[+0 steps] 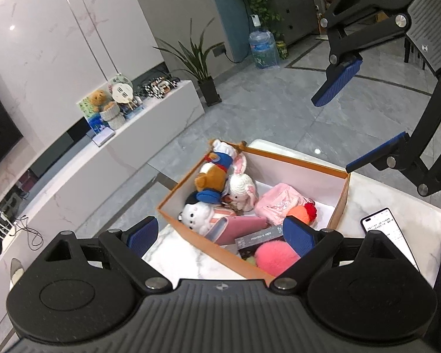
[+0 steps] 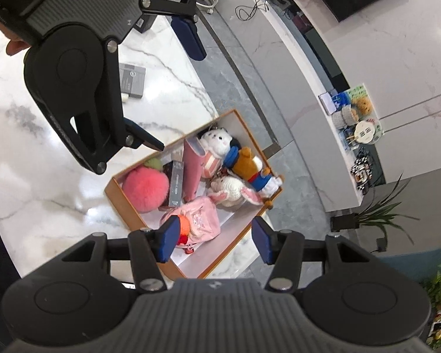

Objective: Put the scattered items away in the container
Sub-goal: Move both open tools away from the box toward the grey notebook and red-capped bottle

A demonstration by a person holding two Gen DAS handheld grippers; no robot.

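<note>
Your left gripper (image 1: pixel 220 235) hangs above the near end of the box (image 1: pixel 302 168), jaws wide with nothing between them; your right gripper (image 2: pixel 214 239) hovers over the opposite side, jaws partly apart and also empty. The orange box stands on the marble table (image 2: pixel 38 153) and holds the toys: a pink pompom (image 2: pixel 145 186), a bear (image 1: pixel 210 176), a white rabbit (image 1: pixel 242 189), a white plush (image 1: pixel 195 214), a pink pouch (image 1: pixel 279 203), a pink case (image 2: pixel 192 167) and a dark carton (image 2: pixel 175 184); a phone (image 1: pixel 388 232) lies on the table beside the box; another dark carton (image 2: pixel 132 81) lies on the table well apart from it.
</note>
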